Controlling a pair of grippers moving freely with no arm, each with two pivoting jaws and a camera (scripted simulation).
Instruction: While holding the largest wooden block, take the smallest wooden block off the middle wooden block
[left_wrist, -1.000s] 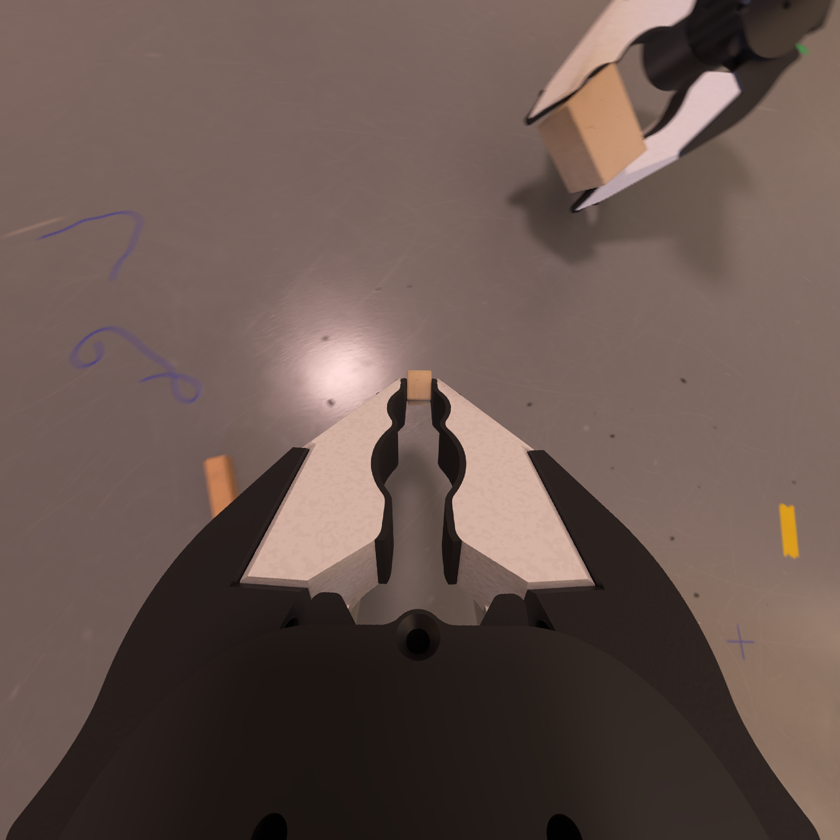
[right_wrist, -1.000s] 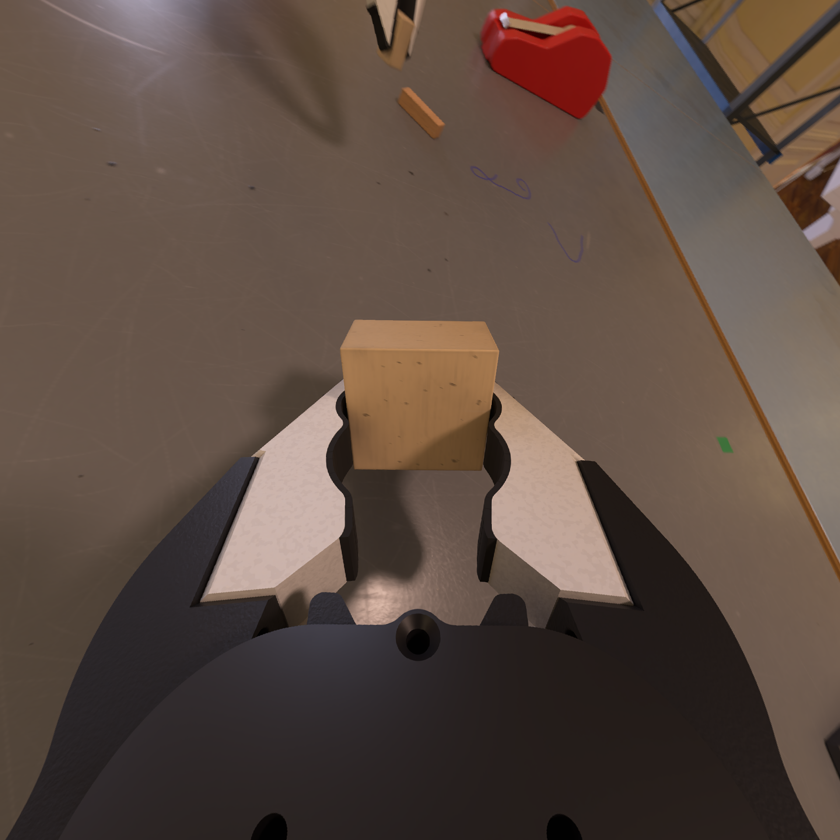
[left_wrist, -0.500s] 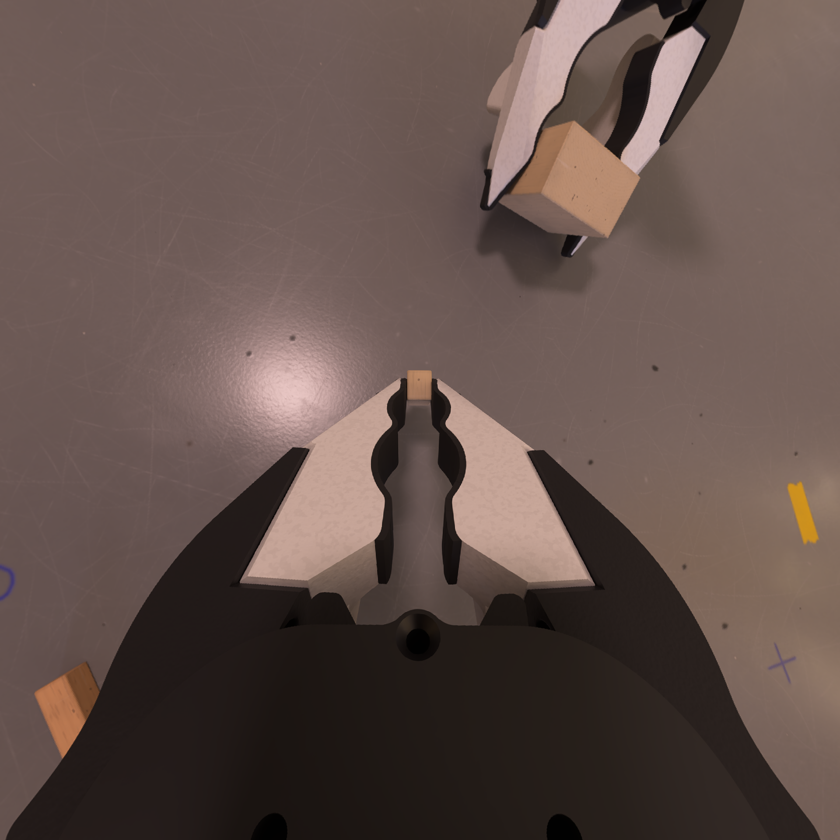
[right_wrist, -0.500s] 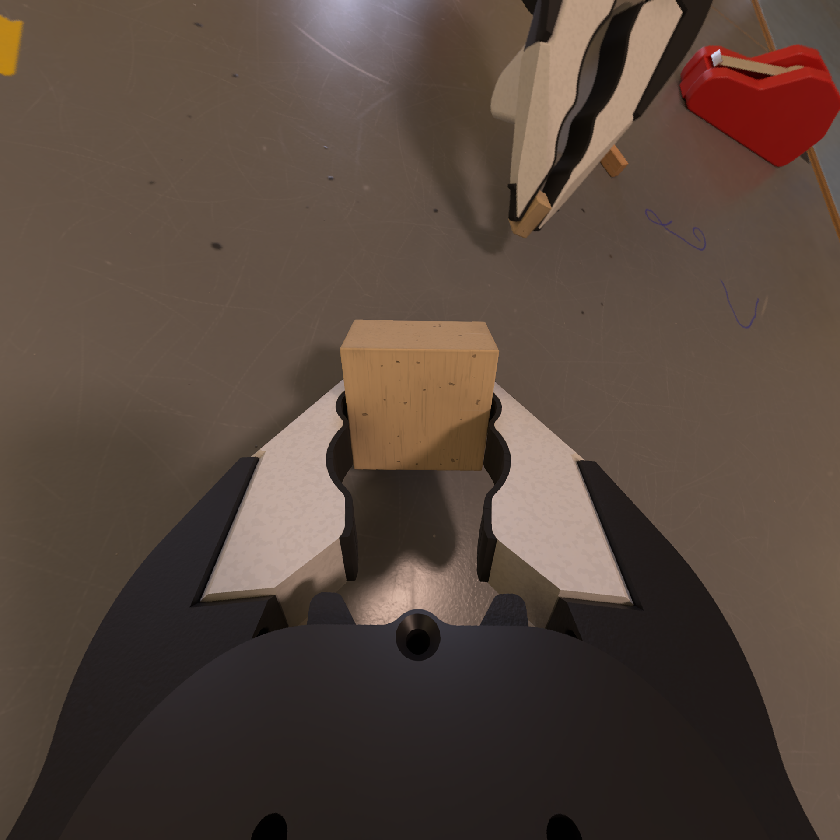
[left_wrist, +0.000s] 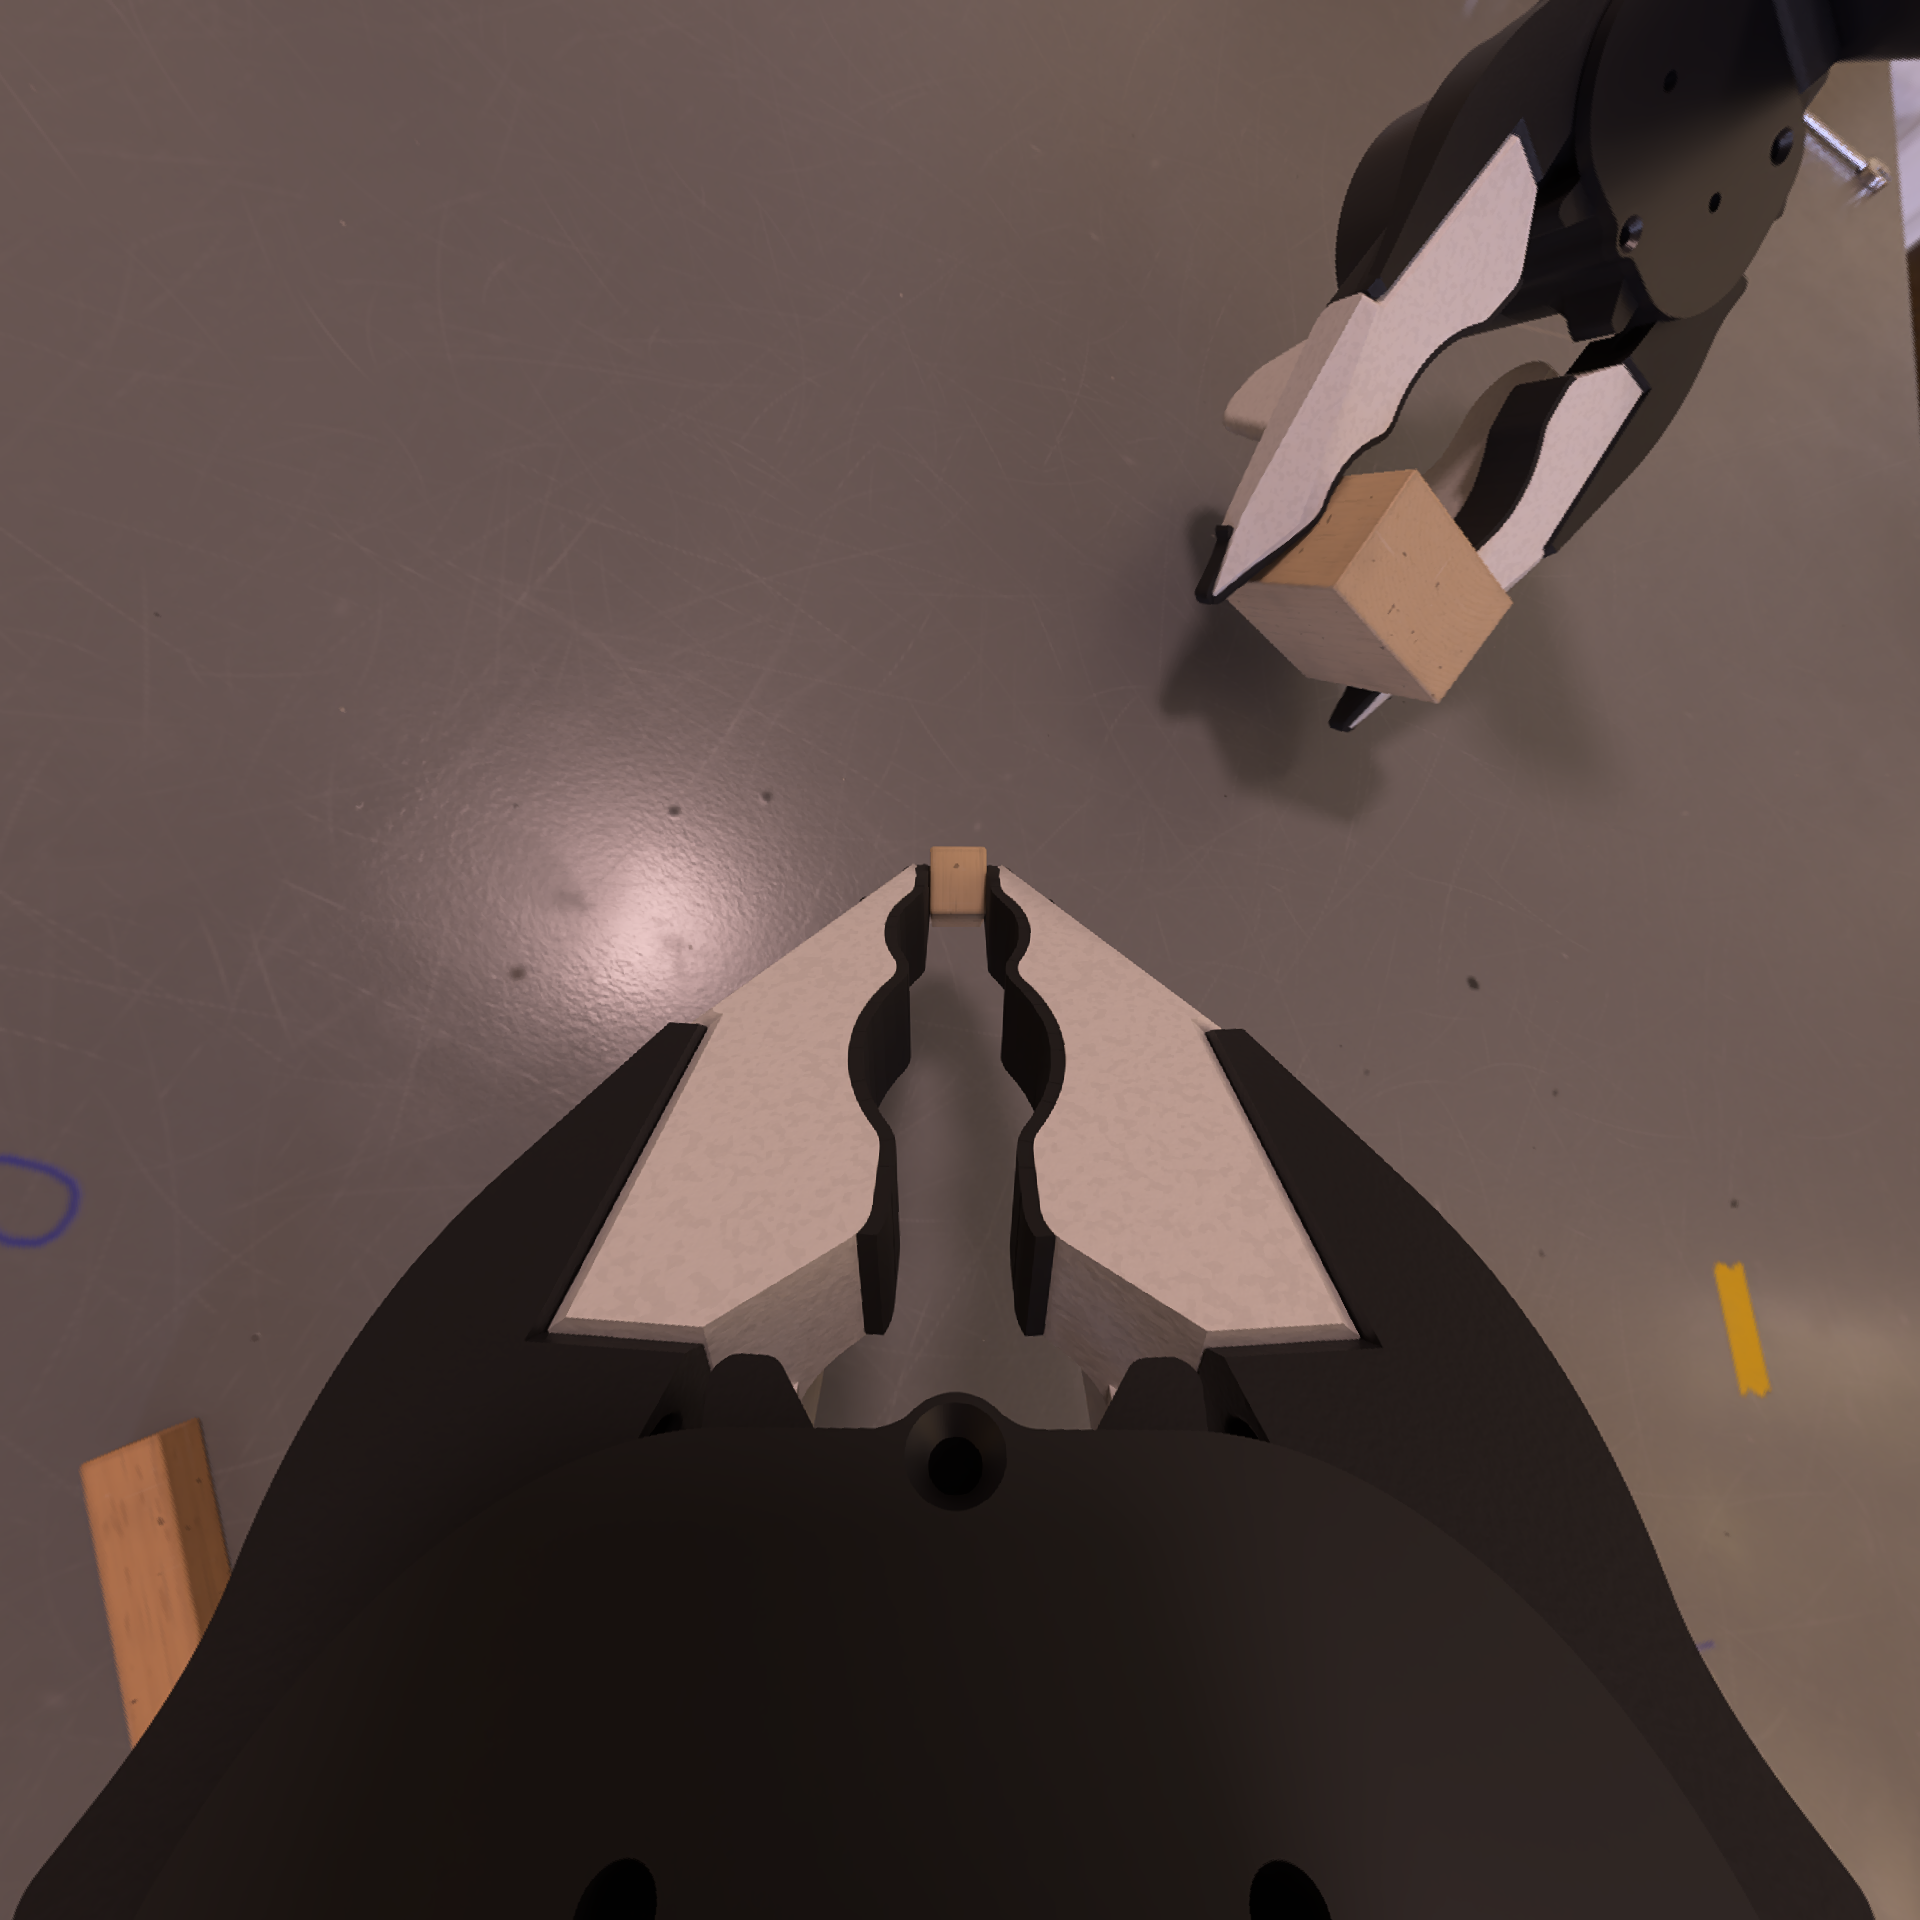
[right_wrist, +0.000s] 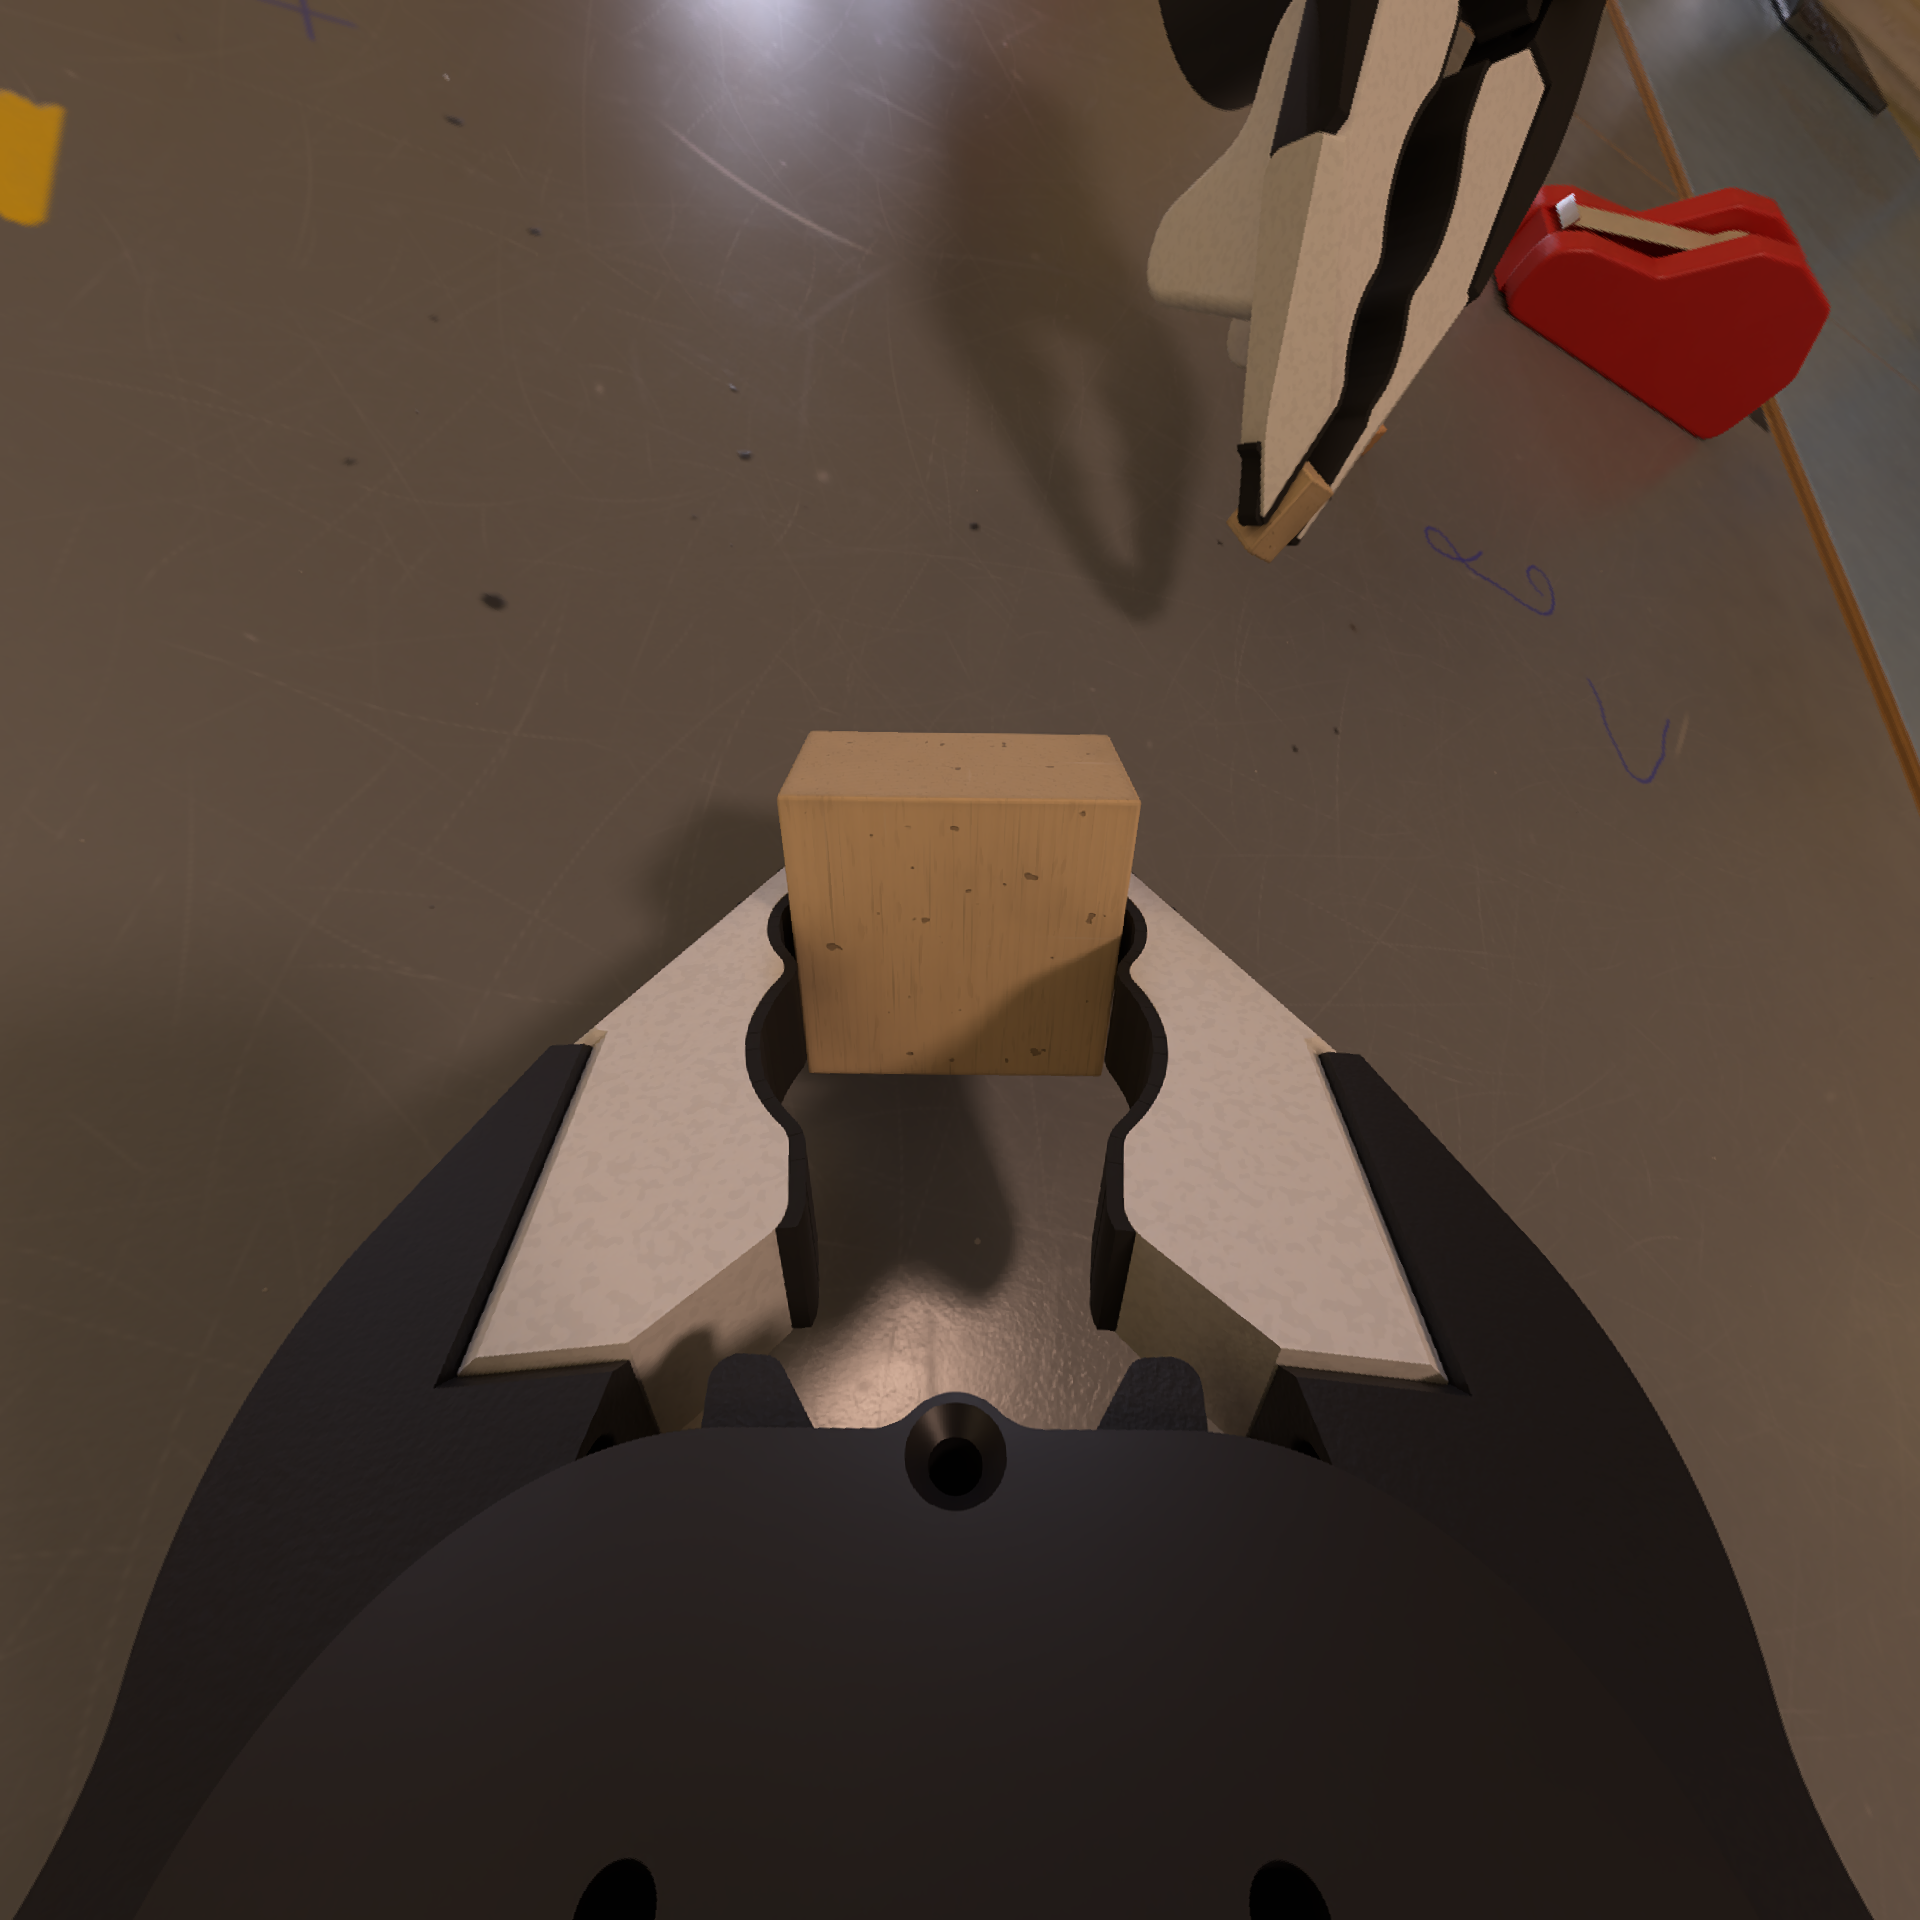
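Note:
My left gripper (left_wrist: 957, 883) is shut on the smallest wooden block (left_wrist: 957, 879), a tiny pale cube pinched at the fingertips and held above the table. The middle wooden block (left_wrist: 156, 1558), a flat orange plank, lies on the table at the lower left, partly hidden by the gripper body. My right gripper (right_wrist: 954, 914) is shut on the largest wooden block (right_wrist: 951, 914), a tan cube held above the table. That gripper and cube also show in the left wrist view (left_wrist: 1382, 582) at the upper right. The left gripper with the small block shows in the right wrist view (right_wrist: 1283, 509).
A red tape dispenser (right_wrist: 1662, 312) stands near the table's right edge (right_wrist: 1849, 623). Yellow tape marks (left_wrist: 1740, 1340) and blue pen scribbles (right_wrist: 1496, 571) lie on the grey table (left_wrist: 520, 416).
My left gripper has moved on with the small block, so the plank now sits nearer at the lower left. The right gripper with the cube has shifted right in the left view.

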